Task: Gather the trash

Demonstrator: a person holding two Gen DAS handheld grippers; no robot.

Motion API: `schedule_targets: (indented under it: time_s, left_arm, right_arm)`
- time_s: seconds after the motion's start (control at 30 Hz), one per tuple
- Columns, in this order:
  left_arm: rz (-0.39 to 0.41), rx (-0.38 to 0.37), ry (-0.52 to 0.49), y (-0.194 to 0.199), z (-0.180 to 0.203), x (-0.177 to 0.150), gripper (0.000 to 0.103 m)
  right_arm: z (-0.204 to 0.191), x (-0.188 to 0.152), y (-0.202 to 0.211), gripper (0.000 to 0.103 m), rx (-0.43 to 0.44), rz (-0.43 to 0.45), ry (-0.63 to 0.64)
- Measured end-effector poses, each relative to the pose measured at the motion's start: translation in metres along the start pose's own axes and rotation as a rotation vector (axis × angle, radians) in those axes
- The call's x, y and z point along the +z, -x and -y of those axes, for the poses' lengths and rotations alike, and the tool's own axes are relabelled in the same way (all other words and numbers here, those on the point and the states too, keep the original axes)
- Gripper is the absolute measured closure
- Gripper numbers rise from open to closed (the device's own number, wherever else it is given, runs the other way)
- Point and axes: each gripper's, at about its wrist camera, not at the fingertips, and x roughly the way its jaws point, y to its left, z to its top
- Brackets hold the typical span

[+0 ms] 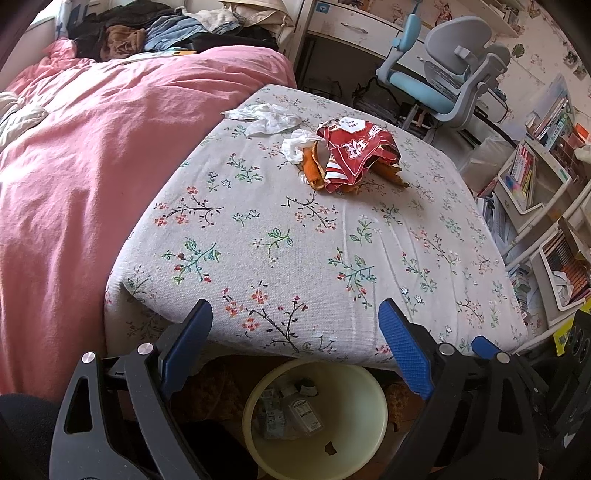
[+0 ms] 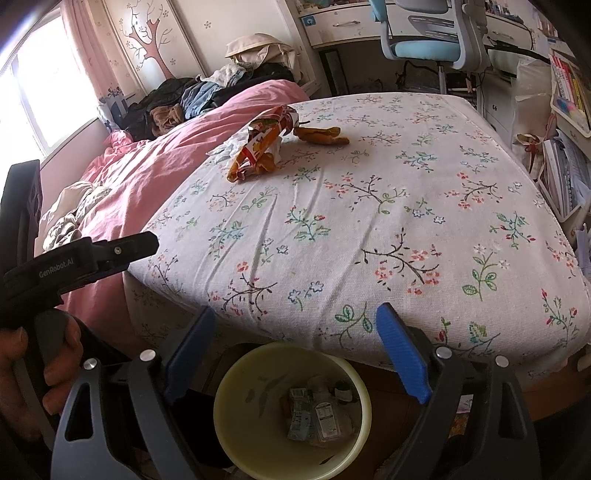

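Observation:
A pile of trash lies on the far part of the floral bed sheet (image 1: 295, 236): a crumpled red snack bag (image 1: 356, 153), orange peels (image 1: 314, 170) and white tissues (image 1: 266, 120). The right wrist view shows the same snack bag (image 2: 264, 146) and peels (image 2: 323, 134). A cream bin (image 1: 332, 461) (image 2: 229, 398) stands on the floor below the bed's near edge, with wrappers (image 1: 291, 413) inside. My left gripper (image 1: 295, 321) and right gripper (image 2: 295, 328) both hover open above the bin, nothing between their blue pads.
A pink duvet (image 1: 92, 166) covers the bed's left side, with piled clothes (image 1: 155, 29) behind. A grey-blue desk chair (image 1: 450, 74) and desk stand beyond the bed. Book racks (image 1: 535, 177) line the right. A hand (image 2: 22, 354) holds the left gripper's body (image 2: 74, 262).

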Motion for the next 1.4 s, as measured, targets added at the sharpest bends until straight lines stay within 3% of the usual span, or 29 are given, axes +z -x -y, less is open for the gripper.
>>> schedule_targets:
  time_s: [1.4]
  left_arm:
    - [-0.012, -0.019, 0.025, -0.0039, -0.0062, 0.0010, 0.014]
  right_arm:
    - [-0.0001, 0.0006, -0.0010, 0.017, 0.001, -0.004, 0.003]
